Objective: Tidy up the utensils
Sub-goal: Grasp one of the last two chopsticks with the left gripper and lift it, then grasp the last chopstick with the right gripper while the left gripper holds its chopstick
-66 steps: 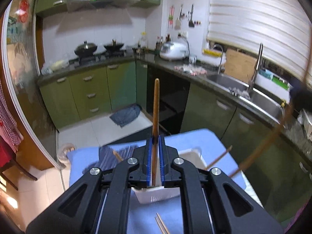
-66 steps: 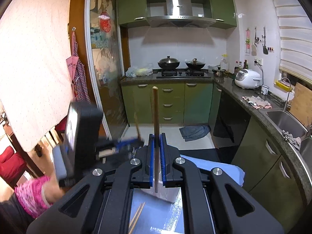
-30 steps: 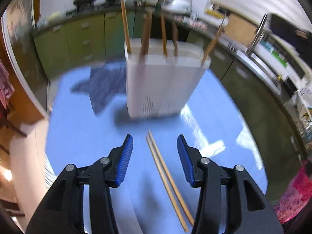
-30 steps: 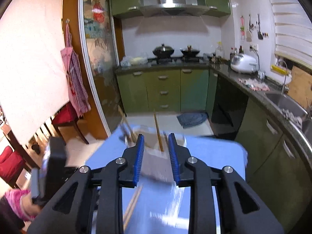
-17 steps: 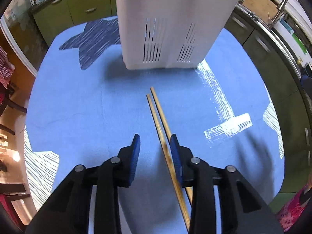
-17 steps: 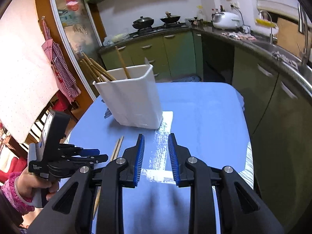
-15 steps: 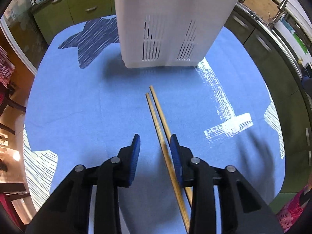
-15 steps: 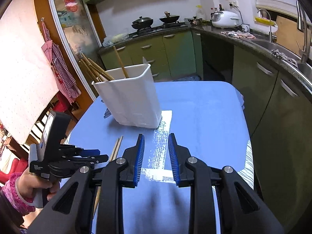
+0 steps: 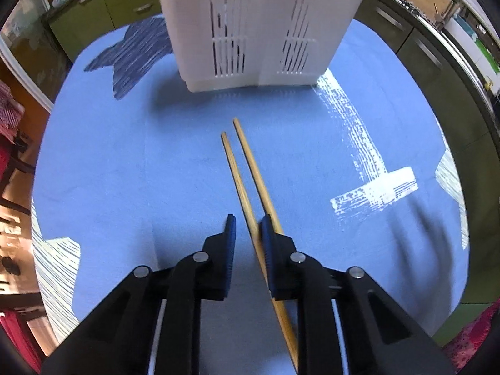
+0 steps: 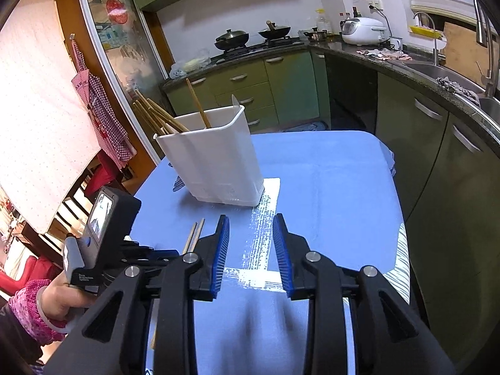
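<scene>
Two wooden chopsticks [image 9: 247,172] lie side by side on the blue table [image 9: 103,162], pointing at a white slotted utensil holder [image 9: 259,28]. My left gripper [image 9: 247,228] is open and low over them, with the left chopstick between its jaws and the right one under the right finger. In the right wrist view the holder [image 10: 215,156] stands with several chopsticks [image 10: 156,115] in it. My right gripper [image 10: 250,234] is open and empty above the table, right of the lying chopsticks [image 10: 193,234]. The left gripper's body [image 10: 103,234] shows at the left.
A dark blue star print [image 9: 131,53] lies left of the holder and white printed marks [image 9: 372,193] to the right. The table edge drops to green kitchen cabinets [image 10: 437,143] on the right. A counter with a stove [image 10: 250,47] is behind.
Both grippers let go of the chopsticks they held, which now stand in the holder. My left gripper came down over the two lying chopsticks and its jaws have narrowed. My right gripper pulled back, open.
</scene>
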Available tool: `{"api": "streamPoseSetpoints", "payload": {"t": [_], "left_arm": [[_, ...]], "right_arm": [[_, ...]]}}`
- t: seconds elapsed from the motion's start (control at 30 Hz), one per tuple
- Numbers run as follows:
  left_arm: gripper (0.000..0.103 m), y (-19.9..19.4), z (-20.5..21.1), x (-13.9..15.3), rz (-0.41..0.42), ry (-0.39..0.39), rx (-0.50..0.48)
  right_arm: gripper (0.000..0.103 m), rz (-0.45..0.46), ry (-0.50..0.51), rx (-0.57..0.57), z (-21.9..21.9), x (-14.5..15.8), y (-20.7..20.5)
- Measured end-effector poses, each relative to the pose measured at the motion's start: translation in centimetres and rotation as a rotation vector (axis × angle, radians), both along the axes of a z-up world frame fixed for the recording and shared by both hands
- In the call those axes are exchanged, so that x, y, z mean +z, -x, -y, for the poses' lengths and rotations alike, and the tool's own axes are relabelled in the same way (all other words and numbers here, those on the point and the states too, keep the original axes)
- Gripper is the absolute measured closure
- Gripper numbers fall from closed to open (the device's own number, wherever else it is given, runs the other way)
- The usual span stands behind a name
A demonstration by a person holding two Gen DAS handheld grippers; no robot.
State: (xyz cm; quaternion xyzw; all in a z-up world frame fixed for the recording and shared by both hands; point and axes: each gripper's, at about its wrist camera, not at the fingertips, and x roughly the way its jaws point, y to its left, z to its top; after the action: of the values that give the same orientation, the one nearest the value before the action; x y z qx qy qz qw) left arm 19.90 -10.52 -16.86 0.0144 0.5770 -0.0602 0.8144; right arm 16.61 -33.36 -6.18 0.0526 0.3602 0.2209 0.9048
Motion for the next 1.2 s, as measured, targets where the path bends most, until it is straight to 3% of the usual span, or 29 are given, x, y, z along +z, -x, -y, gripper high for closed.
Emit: {"api": "streamPoseSetpoints", "payload": {"t": [0.1,0.3,0.77,1.2], "left_arm": [[0.094,-0.4,0.2,0.0,0.002,-0.002,-0.007],[0.096,-0.1,-1.3,1.1,0.025,0.05,0.013],[0.097,7.2,-6.2,9.8,0.317,0.131,0.037],[0.097,9.4,-7.4,10.9,0.376,0.167,0.001]], "right_arm": [[0.074,-0.008,0.009,0.005,-0.5,-0.2,-0.1],[0.066,-0.042,0.049,0.042,-2.4,-1.5,-0.5],[0.066,-0.256,0.258,0.242,-14.5,-9.3,-4.7],[0.074,-0.305,0.413,0.223,-19.4,-12.7,-6.8]]}}
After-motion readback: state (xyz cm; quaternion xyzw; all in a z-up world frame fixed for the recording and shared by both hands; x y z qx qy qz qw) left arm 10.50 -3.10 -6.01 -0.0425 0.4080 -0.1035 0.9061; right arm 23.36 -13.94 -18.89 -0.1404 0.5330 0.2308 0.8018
